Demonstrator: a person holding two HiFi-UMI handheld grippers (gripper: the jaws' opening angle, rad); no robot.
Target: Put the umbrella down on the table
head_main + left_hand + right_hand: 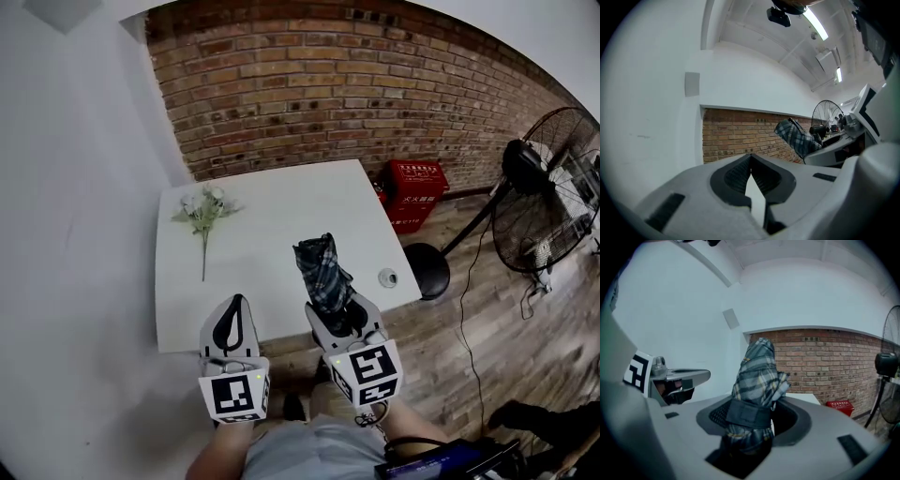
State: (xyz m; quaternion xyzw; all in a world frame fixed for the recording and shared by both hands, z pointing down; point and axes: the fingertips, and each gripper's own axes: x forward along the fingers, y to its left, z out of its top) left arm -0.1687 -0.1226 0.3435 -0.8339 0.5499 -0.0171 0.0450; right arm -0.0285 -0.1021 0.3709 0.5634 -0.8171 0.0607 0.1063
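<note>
1. Marker cubes lie closest; they belong to the left hand-held gripper (236, 305) and the right hand-held gripper (336, 307), both at the counter's (281, 202) near edge.
2. Step in hand, as judged: carrying the folded plaid umbrella (322, 267) in over the counter before it is set down.
3. Good practice: bring it over the counter's bare middle. Keep it clear of the flower spray (204, 214) at the counter's far left and the small round object (387, 277) near its right edge.
4. Lower until the whole length lies flat, and only then release. A drop near the counter's edge could let it roll off.
5. Right hand-held gripper: jaws stand wide, clamped on the umbrella's lower end at its strap (749, 414). The free end projects over the counter's near right part; contact with the counter cannot be told.
6. Left hand-held gripper: jaws meet at the tips, nothing between them.
</note>
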